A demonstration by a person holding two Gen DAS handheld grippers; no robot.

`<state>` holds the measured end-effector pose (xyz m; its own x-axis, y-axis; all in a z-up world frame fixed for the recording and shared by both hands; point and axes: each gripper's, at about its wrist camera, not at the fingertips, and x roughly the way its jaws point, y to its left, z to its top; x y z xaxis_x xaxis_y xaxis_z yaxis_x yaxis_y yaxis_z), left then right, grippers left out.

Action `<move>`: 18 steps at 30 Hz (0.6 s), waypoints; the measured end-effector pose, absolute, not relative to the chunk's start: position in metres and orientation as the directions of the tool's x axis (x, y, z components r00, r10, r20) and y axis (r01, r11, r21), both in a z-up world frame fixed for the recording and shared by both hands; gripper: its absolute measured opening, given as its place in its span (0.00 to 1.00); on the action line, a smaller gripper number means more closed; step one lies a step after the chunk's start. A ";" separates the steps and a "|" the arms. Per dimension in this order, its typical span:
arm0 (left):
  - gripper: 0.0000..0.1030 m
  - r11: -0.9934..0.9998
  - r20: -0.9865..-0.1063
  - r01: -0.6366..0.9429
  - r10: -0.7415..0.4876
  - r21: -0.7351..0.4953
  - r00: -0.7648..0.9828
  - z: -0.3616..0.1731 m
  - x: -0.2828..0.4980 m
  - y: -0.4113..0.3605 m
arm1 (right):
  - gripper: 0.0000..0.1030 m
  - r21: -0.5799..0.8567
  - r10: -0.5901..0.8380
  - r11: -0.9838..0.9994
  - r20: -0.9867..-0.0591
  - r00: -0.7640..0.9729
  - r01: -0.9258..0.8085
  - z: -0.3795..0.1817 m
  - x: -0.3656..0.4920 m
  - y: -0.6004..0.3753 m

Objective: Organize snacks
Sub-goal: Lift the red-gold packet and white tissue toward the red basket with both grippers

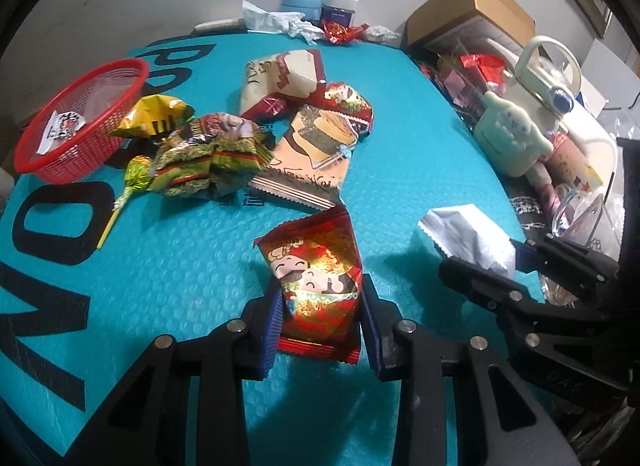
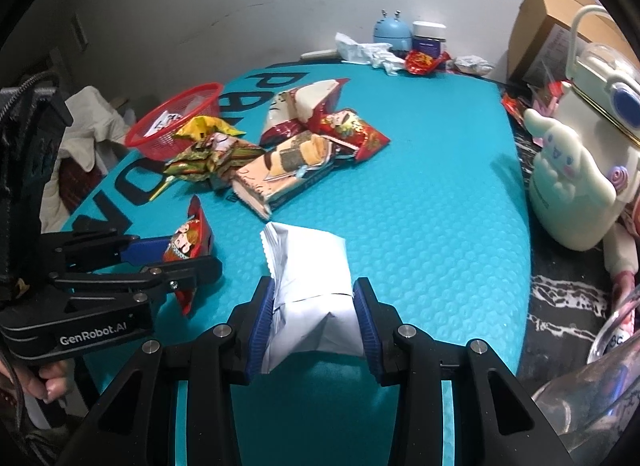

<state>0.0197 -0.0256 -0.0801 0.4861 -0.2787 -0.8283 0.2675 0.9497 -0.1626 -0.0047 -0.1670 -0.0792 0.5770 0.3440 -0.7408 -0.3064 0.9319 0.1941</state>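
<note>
A red packet (image 1: 316,286) is being pinched by the left gripper (image 1: 320,318), a white packet (image 2: 308,290) by the right gripper (image 2: 310,326). Risk: slippery wrappers being dropped short of the far-left basket (image 1: 80,121).

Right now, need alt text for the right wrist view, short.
The right gripper is shut on a white snack packet above a teal mat; beside it the left gripper holds a red cartoon-print packet. Behind them lies a heap of snack packets next to a red basket, and a white cartoon-dog figure stands at right.
</note>
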 end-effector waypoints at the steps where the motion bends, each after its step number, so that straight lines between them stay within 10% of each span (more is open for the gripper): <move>1: 0.33 0.951 -0.825 0.261 -0.278 -0.164 0.492 -0.078 0.018 -0.024 | 0.38 0.196 0.349 0.930 -0.740 0.575 -0.312 -0.079 -0.005 -0.166; 18: 0.33 0.961 -0.749 0.214 -0.272 -0.176 0.604 -0.035 -0.010 0.014 | 0.38 0.210 0.445 0.875 -0.703 0.555 -0.436 -0.051 -0.017 -0.130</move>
<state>-0.0098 0.0144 -0.0346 0.6038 -0.2721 -0.7493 0.2141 0.9608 -0.1763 -0.0167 -0.1297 -0.0510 0.5545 0.4454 -0.7029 -0.4365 0.8749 0.2100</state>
